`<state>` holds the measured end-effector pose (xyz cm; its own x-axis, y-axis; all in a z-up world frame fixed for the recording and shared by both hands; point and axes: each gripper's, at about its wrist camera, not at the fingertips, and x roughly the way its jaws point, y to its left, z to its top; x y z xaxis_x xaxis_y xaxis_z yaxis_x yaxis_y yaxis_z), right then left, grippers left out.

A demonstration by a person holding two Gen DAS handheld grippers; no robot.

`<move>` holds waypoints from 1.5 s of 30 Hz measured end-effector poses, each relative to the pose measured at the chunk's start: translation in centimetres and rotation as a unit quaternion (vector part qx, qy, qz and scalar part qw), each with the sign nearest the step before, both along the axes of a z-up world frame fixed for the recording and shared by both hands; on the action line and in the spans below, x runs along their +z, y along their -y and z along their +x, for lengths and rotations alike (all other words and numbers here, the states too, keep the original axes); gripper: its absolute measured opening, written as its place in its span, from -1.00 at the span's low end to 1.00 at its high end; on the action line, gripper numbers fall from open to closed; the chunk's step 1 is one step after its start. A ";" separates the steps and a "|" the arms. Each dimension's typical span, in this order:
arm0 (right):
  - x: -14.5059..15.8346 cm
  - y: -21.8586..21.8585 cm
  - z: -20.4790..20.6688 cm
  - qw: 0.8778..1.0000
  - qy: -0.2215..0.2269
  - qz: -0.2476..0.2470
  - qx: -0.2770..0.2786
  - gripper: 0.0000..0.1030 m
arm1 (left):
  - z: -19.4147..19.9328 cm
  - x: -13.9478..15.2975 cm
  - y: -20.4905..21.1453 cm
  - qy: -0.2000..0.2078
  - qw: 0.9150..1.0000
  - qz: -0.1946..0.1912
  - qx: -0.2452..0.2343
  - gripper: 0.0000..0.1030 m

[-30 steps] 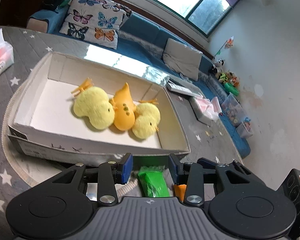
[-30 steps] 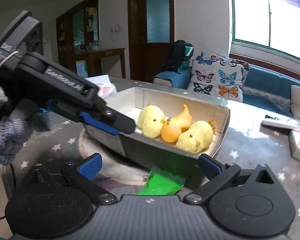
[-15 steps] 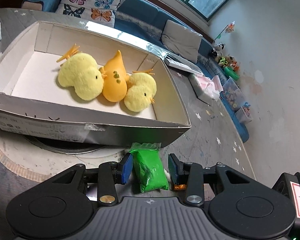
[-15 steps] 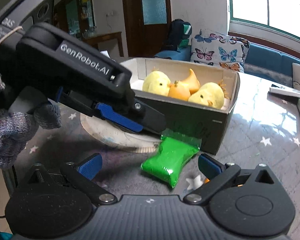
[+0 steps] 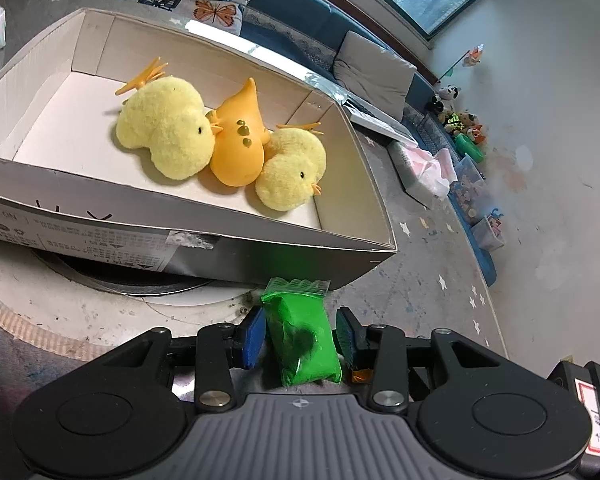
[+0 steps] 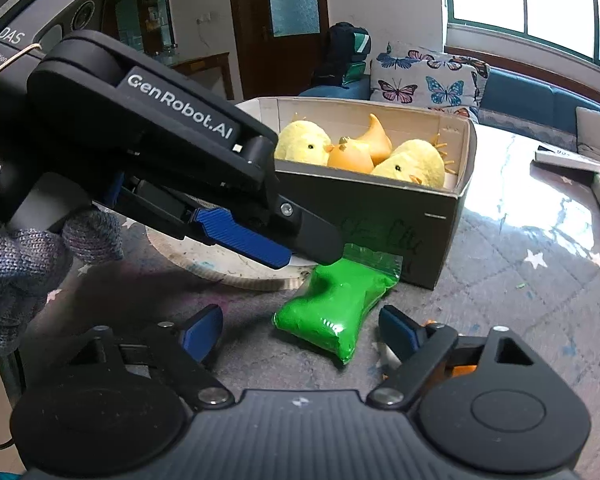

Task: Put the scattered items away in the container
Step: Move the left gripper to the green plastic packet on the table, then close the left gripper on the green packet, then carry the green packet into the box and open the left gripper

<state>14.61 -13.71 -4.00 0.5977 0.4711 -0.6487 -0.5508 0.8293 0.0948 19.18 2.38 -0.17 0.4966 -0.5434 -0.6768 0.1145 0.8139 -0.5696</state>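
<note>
Green soft packet (image 5: 302, 340) flat on the grey star-print tabletop (image 5: 432, 280), its clear sealed end against the outer corner of the cardboard box (image 5: 100, 236). Still outside the box. Left gripper (image 5: 300, 336) set around the packet, one blue pad on each side; left pad close against the plastic, a narrow gap showing at the right pad, so spread and not yet pinching. From the right wrist view, same packet (image 6: 340, 300) lying slantwise, left gripper (image 6: 300, 254) reaching down over its far end, held by a hand in a grey knit glove (image 6: 24, 264). Right gripper (image 6: 300, 330) low over the table, fingers wide on either side of the packet's near end, clear of it; jaws just narrowed, packet between them but not touched. Inside the box (image 6: 456, 184): two yellow plush chicks (image 5: 168, 132) (image 5: 292, 172) with an orange teardrop toy (image 5: 238, 144) wedged between, all touching. Box resting partly on a round white disc (image 5: 60, 312). Behind, a butterfly-print cushion (image 6: 428, 80) on a blue sofa (image 6: 540, 92).
</note>
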 end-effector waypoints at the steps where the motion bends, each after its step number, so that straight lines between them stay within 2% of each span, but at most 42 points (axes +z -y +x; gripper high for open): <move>1: 0.0 0.0 0.0 1.000 -0.001 0.000 0.000 0.61 | 0.0 -0.1 0.0 -0.001 1.000 -0.001 0.001 -0.20; 8: 0.0 0.2 0.0 1.000 -0.006 0.001 -0.007 0.35 | 0.3 -0.6 0.5 -0.010 1.000 -0.009 -0.003 -0.20; 22: 0.2 0.8 0.2 1.000 -0.003 0.001 -0.015 0.00 | 0.6 -1.1 1.2 -0.016 1.000 -0.008 -0.007 -0.20; 33: 0.5 1.3 -0.3 1.000 -0.002 0.012 -0.017 -0.08 | -0.1 -1.0 0.9 -0.020 1.000 -0.023 -0.006 -0.37; 40: 2.1 1.6 -1.7 0.999 0.025 0.016 -0.016 -0.08 | -1.2 1.0 1.0 0.006 1.000 -0.027 -0.009 -0.37; 45: 4.1 1.8 -2.4 0.998 0.055 0.020 -0.012 -0.08 | -1.7 3.3 1.1 0.043 0.999 -0.027 -0.008 -0.37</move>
<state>12.25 -15.48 0.07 0.6762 0.4797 -0.5591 -0.5392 0.8394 0.0679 17.49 1.28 3.16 0.5427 -0.5864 -0.6013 0.1765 0.7795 -0.6010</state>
